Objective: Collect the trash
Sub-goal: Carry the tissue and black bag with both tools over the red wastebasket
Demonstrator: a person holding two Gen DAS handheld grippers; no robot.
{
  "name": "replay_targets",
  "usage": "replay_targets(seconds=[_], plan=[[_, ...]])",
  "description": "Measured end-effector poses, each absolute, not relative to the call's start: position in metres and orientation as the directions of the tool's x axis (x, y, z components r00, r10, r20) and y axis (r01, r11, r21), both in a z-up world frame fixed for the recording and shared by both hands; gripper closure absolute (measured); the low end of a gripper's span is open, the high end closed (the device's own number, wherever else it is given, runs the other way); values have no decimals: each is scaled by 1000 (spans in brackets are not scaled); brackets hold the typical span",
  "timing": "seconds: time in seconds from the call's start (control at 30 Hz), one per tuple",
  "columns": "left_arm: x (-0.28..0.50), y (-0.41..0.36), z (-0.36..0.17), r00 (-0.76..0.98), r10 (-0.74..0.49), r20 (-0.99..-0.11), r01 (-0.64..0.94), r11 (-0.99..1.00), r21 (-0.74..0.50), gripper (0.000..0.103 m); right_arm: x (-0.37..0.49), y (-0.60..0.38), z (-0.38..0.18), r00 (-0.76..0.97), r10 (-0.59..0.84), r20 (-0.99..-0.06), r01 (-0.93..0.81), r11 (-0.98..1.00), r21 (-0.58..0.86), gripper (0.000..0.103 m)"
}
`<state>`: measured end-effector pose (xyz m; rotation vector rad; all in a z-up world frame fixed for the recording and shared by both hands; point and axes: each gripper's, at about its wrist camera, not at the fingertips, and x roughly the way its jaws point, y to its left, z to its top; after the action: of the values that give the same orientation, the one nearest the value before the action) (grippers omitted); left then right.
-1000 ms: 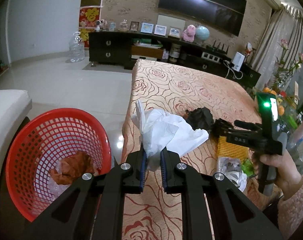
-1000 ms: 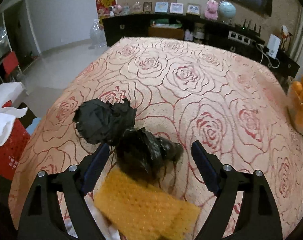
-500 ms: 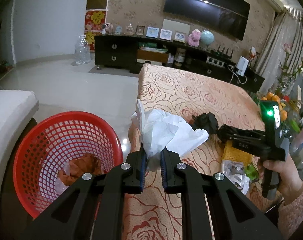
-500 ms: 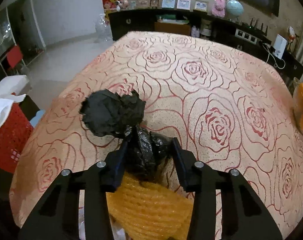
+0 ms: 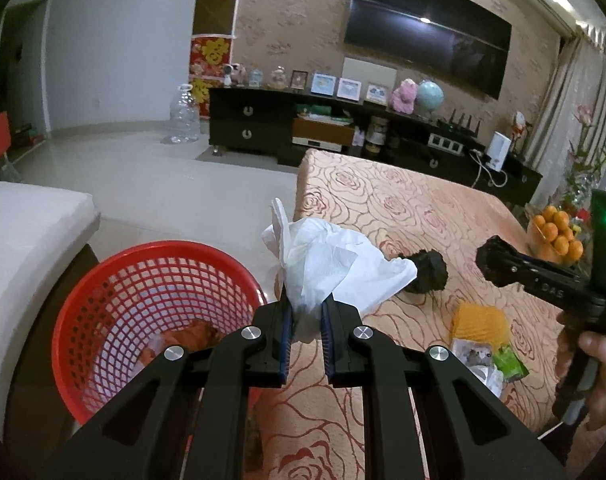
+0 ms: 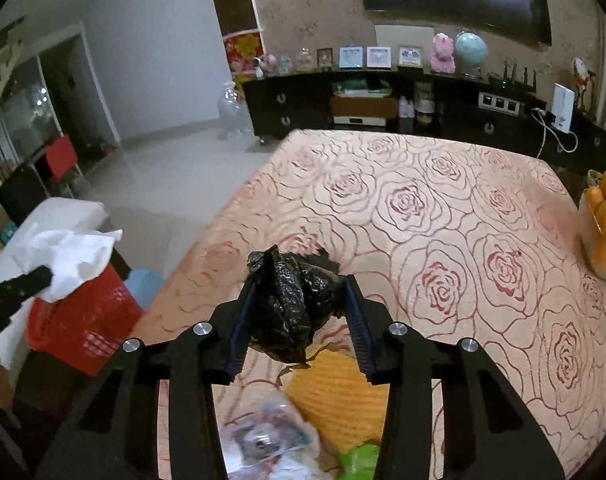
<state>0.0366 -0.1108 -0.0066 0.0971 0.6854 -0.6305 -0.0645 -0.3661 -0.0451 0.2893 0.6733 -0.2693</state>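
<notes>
Left gripper, jaws clamped tight on a crumpled white tissue, which billows up above the fingertips; gripper and tissue held at the table's edge, beside the red mesh basket on the floor, which already holds an orange-brown scrap. Right gripper, jaws partly closed and pressing on a crumpled black plastic bag, which hangs clear of the rose-patterned tablecloth; a second black wad lies on the cloth, seen from the left wrist. Remaining litter near the table's front edge: a yellow mesh piece, a clear wrapper and a green scrap, blurred. A bowl of oranges stands at the table's right side.
</notes>
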Motion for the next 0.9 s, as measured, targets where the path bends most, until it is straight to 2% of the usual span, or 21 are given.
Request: replay_targets(seconds=[0.9], plan=[[55, -46, 1, 699, -381, -605, 411, 907, -96, 91, -22, -276, -20, 790, -5, -613, 148, 972, 182, 61]])
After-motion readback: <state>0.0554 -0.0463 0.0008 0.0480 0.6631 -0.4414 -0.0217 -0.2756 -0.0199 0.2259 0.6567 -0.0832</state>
